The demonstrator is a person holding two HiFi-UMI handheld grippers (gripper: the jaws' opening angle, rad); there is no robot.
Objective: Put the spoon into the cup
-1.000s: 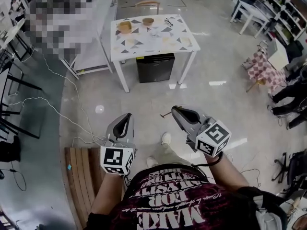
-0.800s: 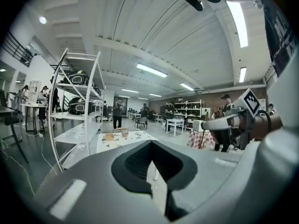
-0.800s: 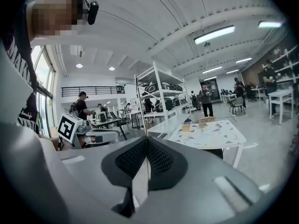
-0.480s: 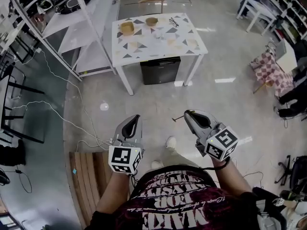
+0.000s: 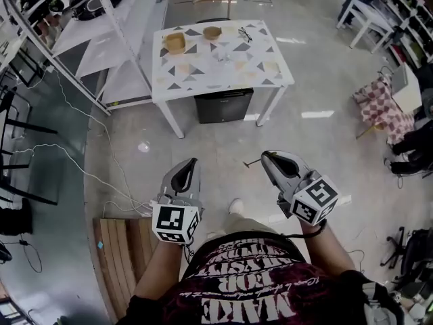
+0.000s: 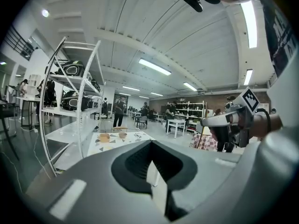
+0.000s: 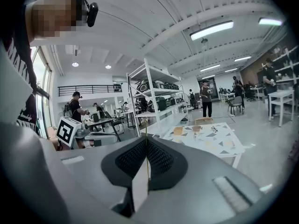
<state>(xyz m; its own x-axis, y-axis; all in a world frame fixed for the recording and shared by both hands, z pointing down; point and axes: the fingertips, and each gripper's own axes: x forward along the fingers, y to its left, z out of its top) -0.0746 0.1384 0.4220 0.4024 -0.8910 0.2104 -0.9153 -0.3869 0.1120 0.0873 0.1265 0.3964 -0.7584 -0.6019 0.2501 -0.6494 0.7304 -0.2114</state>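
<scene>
My right gripper is shut on a thin brown stick-like spoon that pokes out leftward from its tip. In the right gripper view the spoon shows as a thin line rising between the closed jaws. My left gripper is shut with nothing in it. Both hang at waist height over the floor, far from the white patterned table. Two tan round vessels stand at its far side; I cannot tell which is the cup.
A black box sits under the table. A white shelf rack stands to the left, with cables across the floor. A wooden slatted board lies by my left foot. A checked-cloth chair is at right.
The table has drifted slightly in the head view as the person shifts. Both grippers keep their pose, and the right one still holds the spoon.
</scene>
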